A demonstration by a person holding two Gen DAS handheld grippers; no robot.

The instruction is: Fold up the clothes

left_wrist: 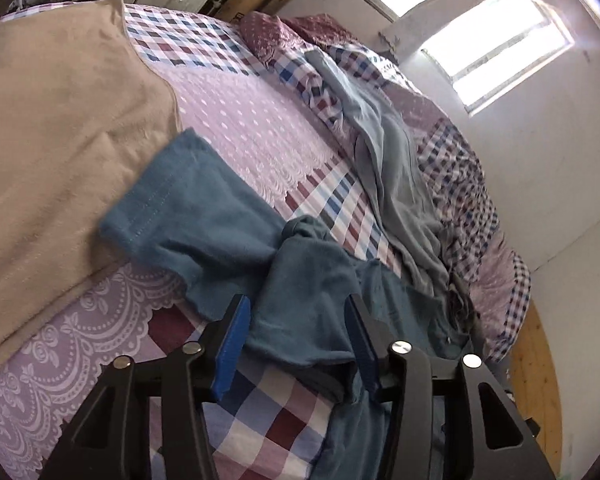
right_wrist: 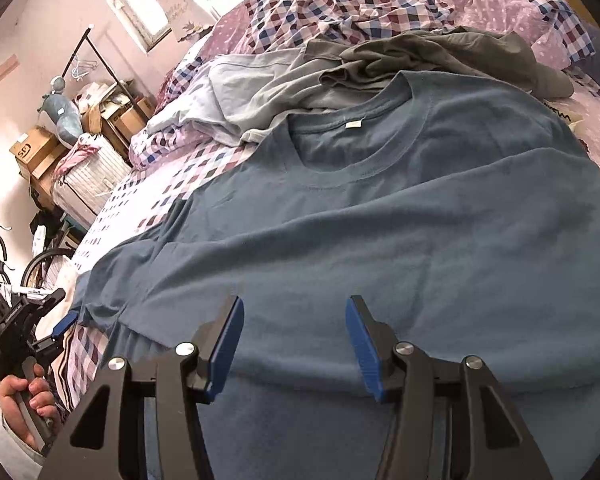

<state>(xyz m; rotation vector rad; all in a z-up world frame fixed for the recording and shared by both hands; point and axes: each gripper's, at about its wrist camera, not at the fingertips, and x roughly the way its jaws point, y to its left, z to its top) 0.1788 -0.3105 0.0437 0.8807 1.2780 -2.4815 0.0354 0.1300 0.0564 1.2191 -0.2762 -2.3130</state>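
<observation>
Shirt, blue [right_wrist: 380, 220] — lying spread across the bed [right_wrist: 148, 200], collar toward the grey garments [right_wrist: 440, 56] heaped behind it. Right claw [right_wrist: 295, 344] hovering agape over its lower body. Left claw [left_wrist: 296, 340] — gaping, straddling a bunched sleeve beside the beige cloth [left_wrist: 60, 120].

1. Daylight pours through the blown-out white window panes [left_wrist: 476, 36], washing the pale plaster wall [left_wrist: 560, 168] with glare.
2. Soft, shadowless light covers the wide teal cotton T-shirt [right_wrist: 380, 248].
3. Fisheye curvature bends both views; dark vignettes ring the corners.
</observation>
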